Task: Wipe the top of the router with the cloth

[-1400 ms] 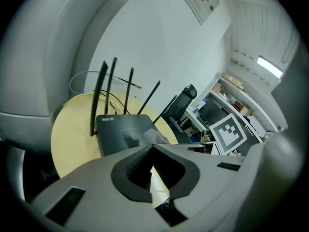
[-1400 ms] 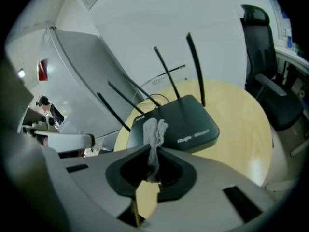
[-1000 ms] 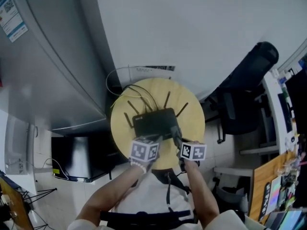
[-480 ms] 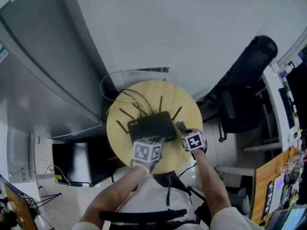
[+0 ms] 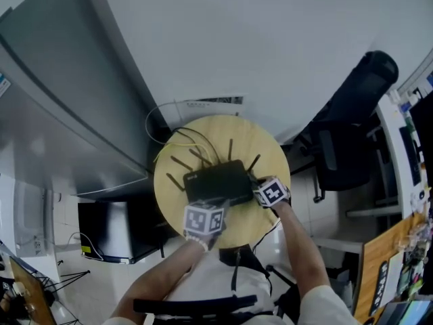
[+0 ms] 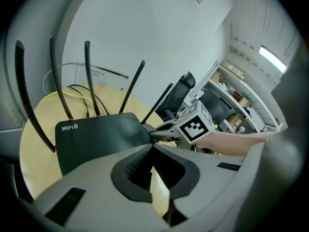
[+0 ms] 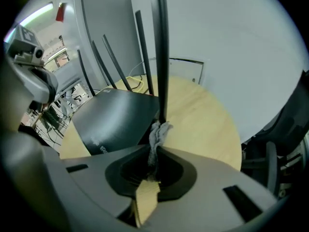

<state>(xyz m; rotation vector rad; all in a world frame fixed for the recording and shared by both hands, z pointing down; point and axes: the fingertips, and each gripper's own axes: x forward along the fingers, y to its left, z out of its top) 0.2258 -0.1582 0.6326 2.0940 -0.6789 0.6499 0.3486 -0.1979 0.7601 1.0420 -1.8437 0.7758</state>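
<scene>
**Cloth pinched at the router's right edge**

A black router (image 5: 218,181) sits mid-way on a round wooden table (image 5: 267,147), its antennas (image 6: 88,76) standing up along the far side. The right gripper (image 7: 154,151) is clamped on a small grey-white cloth (image 7: 158,131) — the wad touches the foot of one antenna at the router's right edge. The left gripper (image 6: 152,148) has its jaws pressed together with nothing between them, tips at the router's near edge.
</scene>
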